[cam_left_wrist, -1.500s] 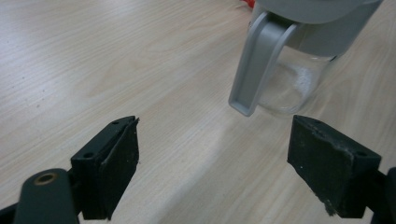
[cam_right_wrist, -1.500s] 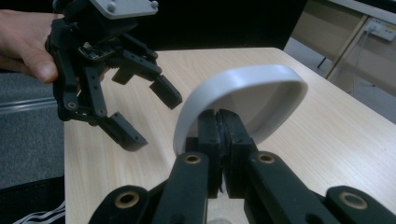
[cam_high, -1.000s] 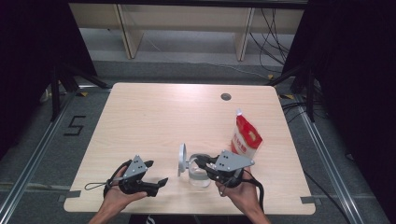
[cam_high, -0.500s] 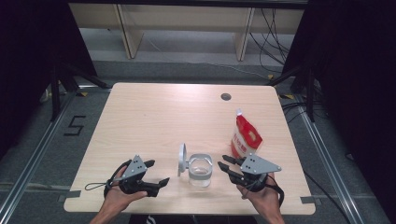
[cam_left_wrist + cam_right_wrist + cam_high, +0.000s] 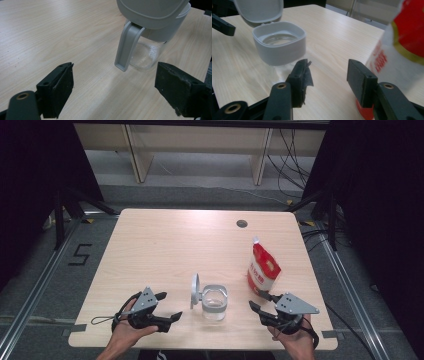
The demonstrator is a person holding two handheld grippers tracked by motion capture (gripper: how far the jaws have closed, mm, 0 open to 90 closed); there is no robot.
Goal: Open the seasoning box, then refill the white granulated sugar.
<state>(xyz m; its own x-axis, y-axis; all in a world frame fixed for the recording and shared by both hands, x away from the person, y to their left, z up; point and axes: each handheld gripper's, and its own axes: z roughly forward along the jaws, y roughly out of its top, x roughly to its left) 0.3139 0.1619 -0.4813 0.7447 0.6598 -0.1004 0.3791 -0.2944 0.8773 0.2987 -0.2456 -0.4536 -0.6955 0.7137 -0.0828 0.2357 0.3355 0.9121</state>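
Right in the middle near the front edge of the table (image 5: 165, 240) stands the jar (image 5: 215, 303), clear glass below and a grey collar round its mouth. Its grey lid (image 5: 194, 290) is flipped open, standing up on the jar's left side as seen from above. In the left gripper view the lid (image 5: 152, 11) looms large at the top, with a grey latch hanging down in front of the glass, and the jar (image 5: 146, 53) rests flat on the wood.

The right gripper (image 5: 261, 301) sits just to the jar's right, apart from it, pointing in towards it. Its jaws have just been opening and now stand at a medium gap with nothing between them but bare tabletop. In the right gripper view the jar (image 5: 279, 46) is just beyond the left jaw, not touched, and the right gripper (image 5: 328, 72) has the pouch close by on its right.

That pouch (image 5: 262, 267) is red and white, standing upright behind the right gripper, well clear of the jar. Up close the pouch (image 5: 404, 47) is blurred.

Over on the other side, the left gripper (image 5: 167, 306) lies low by the front edge, aimed at the jar, jaws spread wide and empty. The left gripper (image 5: 113, 92) frames plain wood, the jar just beyond.
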